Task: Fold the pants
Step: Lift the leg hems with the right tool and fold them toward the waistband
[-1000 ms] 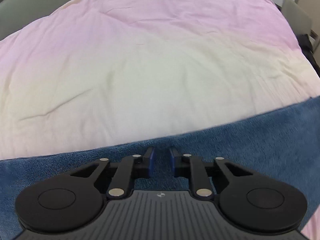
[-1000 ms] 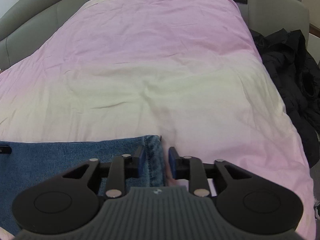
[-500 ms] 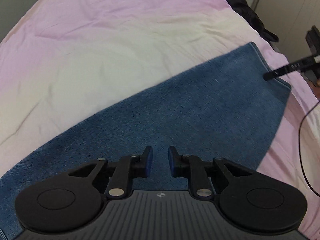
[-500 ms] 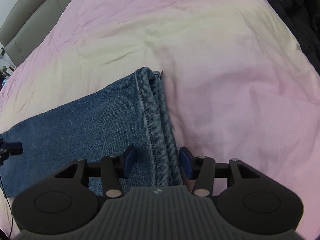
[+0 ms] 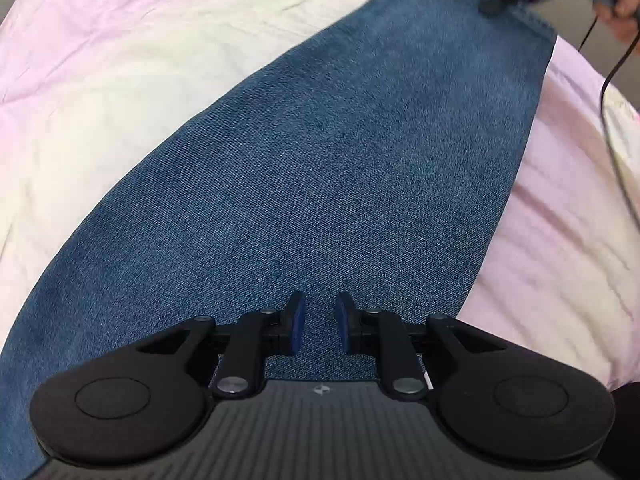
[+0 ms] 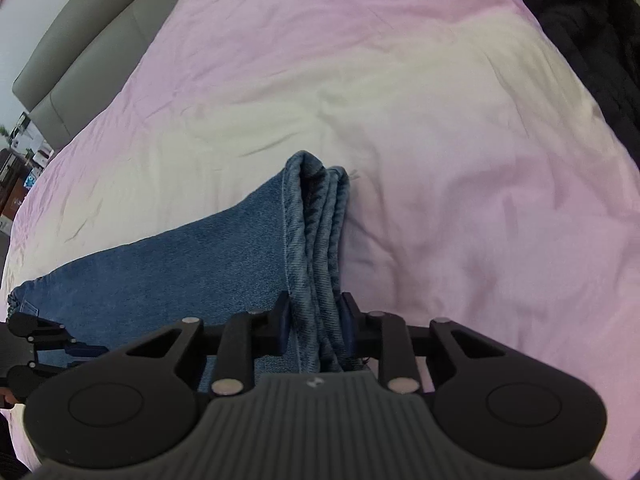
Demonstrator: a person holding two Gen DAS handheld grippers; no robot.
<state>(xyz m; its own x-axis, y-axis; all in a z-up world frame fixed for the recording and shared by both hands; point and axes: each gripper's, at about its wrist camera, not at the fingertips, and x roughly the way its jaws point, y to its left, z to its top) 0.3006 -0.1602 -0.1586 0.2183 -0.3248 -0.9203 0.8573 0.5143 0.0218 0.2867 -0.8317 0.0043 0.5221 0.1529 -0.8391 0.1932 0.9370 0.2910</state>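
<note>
At the far left of the right wrist view, shelves (image 6: pixel 24 148) with small items stand beyond a grey headboard (image 6: pixel 80 52). Below them the left gripper (image 6: pixel 86 350) lies low on the jeans (image 6: pixel 192 276), its jaws near together with denim under them; whether they pinch the cloth cannot be told. The jeans stretch flat across the pink and cream bedspread (image 6: pixel 440 160), one long leg running from the left gripper to the stacked hems. Those hems stand between the jaws of the right gripper (image 6: pixel 316 320), which are closing on them, pads against the denim on both sides. To the right, a dark jacket (image 6: pixel 592 40) lies heaped at the bed's edge. In the left wrist view a black cable (image 5: pixel 612 92) hangs at the right edge, and a hand (image 5: pixel 624 4) shows at the top corner.
</note>
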